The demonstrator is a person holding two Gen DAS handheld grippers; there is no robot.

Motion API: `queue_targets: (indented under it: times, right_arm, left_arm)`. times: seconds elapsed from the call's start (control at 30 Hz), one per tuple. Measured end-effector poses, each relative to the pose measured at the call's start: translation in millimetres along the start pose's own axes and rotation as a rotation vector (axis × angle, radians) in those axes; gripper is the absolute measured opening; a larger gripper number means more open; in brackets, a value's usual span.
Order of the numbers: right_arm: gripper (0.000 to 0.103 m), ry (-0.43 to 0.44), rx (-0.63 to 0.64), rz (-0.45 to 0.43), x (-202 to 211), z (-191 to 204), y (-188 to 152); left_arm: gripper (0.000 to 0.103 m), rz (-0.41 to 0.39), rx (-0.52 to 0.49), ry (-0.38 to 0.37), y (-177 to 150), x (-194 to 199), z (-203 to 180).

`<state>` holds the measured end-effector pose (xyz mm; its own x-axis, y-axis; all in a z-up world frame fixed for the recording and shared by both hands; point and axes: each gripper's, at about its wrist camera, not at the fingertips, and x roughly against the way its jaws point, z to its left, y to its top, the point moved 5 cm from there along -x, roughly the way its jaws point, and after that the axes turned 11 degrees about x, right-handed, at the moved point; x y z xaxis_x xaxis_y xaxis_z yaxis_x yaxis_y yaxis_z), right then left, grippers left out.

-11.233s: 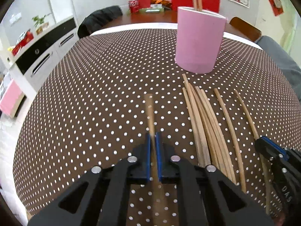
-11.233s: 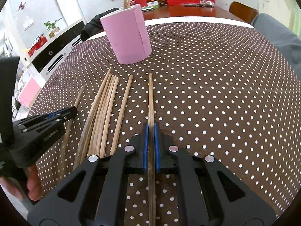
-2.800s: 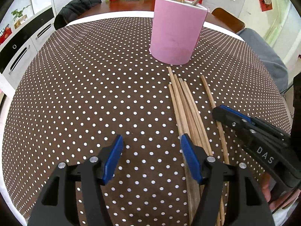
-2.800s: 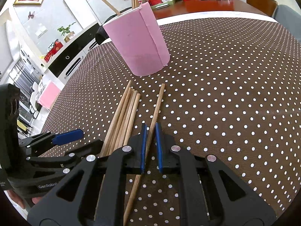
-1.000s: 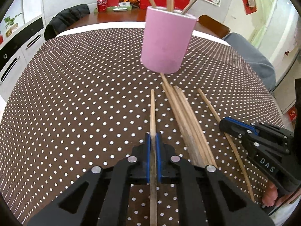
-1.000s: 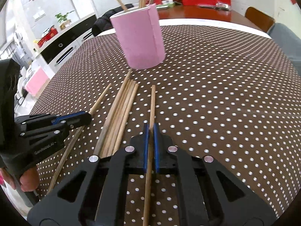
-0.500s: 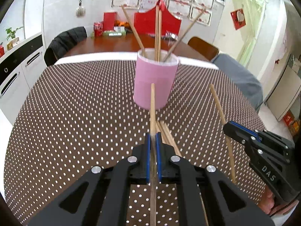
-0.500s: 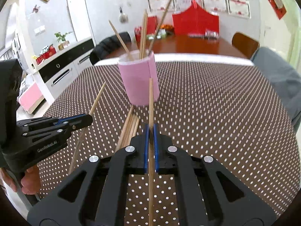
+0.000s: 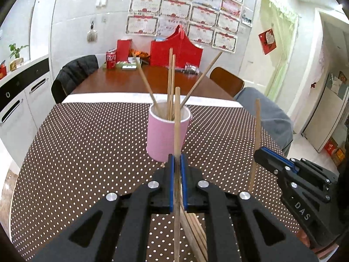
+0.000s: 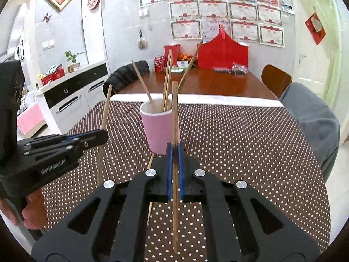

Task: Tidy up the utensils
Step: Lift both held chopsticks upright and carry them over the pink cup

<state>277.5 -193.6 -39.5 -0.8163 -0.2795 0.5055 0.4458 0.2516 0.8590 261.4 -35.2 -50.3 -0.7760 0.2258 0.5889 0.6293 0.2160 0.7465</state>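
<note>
Both grippers are up higher than 0.5 s ago, and each stick now stands nearly straight up in front of the pink cup (image 9: 167,131) instead of leaning low over the cloth.

L gripper (image 9: 177,163) has its blue pads pressed tight on one chopstick (image 9: 177,126). That stick's top end pokes up a bit past the cup's rim, on the near side of the cup.

R gripper (image 10: 173,152) pinches its own chopstick (image 10: 174,113) the same way, jaws shut on it. Its tip also sits above the cup rim, near side.

From the L cam, the R gripper (image 9: 265,154) shows off to the right of the cup w/ its stick (image 9: 257,126) sticking up. From the R cam, the L gripper (image 10: 102,136) is left of the cup w/ its stick (image 10: 105,111) going up too.

Four sticks (image 9: 170,80) already stand in the cup, fanned out.

More loose sticks (image 9: 195,227) lie flat on the brown dotted tablecloth (image 9: 87,152), near side of the cup, partly hidden under the L gripper. One (image 10: 150,163) peeks out by the cup's base in the R cam.
</note>
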Motion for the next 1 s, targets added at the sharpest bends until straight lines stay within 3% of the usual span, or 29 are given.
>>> queue_targets:
  times: [0.5,1.0]
  right_arm:
    - [0.005,-0.014,-0.019,-0.084,9.5,3.4,43.2]
    - [0.005,-0.036,-0.07,-0.195,14.2,-13.4,107.3]
  left_arm:
    - [0.007,-0.101,0.001,0.021,31.2,22.0,-6.9]
    - [0.007,-0.212,-0.034,0.097,97.1,24.9,-22.2]
